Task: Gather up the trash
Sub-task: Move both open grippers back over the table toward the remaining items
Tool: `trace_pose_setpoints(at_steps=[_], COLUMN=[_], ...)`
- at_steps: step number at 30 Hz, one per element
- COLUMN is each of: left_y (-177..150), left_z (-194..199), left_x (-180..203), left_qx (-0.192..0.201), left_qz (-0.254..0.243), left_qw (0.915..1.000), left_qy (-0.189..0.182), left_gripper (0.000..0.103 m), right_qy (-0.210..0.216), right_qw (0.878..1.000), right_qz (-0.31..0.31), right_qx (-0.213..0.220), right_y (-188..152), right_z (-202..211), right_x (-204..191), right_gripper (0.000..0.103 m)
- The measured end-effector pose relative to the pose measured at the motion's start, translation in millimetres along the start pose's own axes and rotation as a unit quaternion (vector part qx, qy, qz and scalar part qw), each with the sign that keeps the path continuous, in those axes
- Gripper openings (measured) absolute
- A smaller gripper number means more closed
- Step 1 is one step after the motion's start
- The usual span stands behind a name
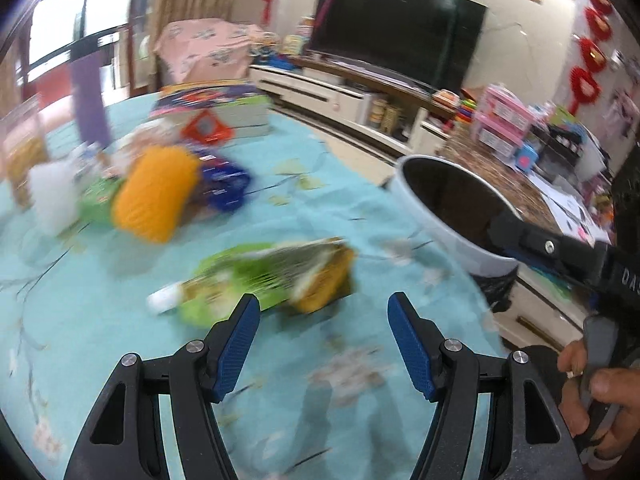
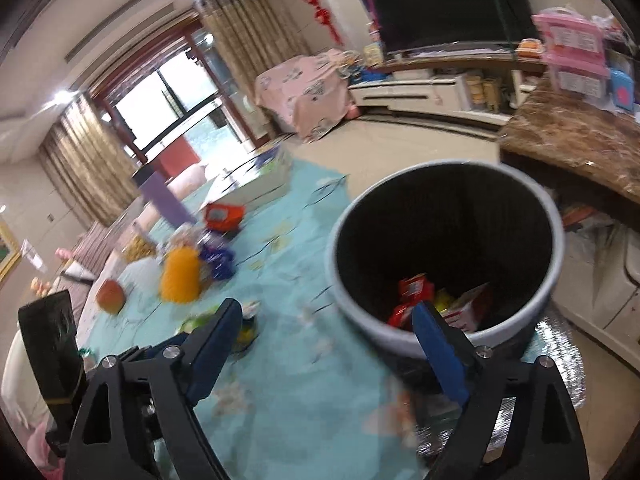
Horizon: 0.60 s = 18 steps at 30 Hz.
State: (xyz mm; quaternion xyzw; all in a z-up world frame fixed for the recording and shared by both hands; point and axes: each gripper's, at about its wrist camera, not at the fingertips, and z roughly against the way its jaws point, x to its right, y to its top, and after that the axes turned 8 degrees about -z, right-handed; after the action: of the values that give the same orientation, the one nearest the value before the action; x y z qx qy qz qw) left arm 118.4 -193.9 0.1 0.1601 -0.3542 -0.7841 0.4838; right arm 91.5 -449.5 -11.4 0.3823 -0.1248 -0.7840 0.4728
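Observation:
A green and yellow snack wrapper (image 1: 264,276) lies on the turquoise tablecloth (image 1: 80,312), just ahead of my open, empty left gripper (image 1: 322,312). A grey trash bin (image 1: 448,208) with a black liner stands at the table's right edge; in the right wrist view the bin (image 2: 444,256) holds red and yellow wrappers (image 2: 416,296). My right gripper (image 2: 326,320) is open and empty, close to the bin's near rim, and shows in the left wrist view (image 1: 560,256) over the bin. More trash sits farther back: an orange wrapper (image 1: 156,196), a blue wrapper (image 1: 224,184) and a red packet (image 1: 206,128).
A stack of books (image 1: 236,108) and a purple upright object (image 1: 90,100) stand at the table's far side. A white tissue (image 1: 52,196) lies at the left. A marble counter (image 2: 568,140) with pink boxes stands right of the bin. A TV (image 1: 396,28) is behind.

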Motion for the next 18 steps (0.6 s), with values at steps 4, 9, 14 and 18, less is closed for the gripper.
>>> trace_pose_setpoints(at_steps=[4,9,14,18], left_y=[-17.6,-35.3,-46.4,-47.3], left_z=[21.6,40.8,55.7,60.3], left_x=[-26.3,-54.4,-78.6,-89.7], left_qx=[0.002,-0.001,-0.001,-0.002], left_qz=[0.031,0.055,0.083,0.098], left_qw=[0.9993,0.9971,0.9938,0.9915], left_qy=[0.024,0.053,0.073,0.086], left_gripper=[0.066,0.066,0.066,0.066], right_qy=[0.013,0.030,0.039,0.050], right_qw=[1.000,0.998,0.997,0.995], right_qz=[0.014,0.033,0.039,0.056], right_qx=[-0.020,-0.047,-0.063,-0.069], right_y=[-15.2,-34.6,-46.8,-51.0], right_z=[-14.0,-31.4,-43.0,-49.7], right_x=[-20.3,-46.0,-59.0,-69.5], right_gripper=[0.089,0.089,0.089,0.089])
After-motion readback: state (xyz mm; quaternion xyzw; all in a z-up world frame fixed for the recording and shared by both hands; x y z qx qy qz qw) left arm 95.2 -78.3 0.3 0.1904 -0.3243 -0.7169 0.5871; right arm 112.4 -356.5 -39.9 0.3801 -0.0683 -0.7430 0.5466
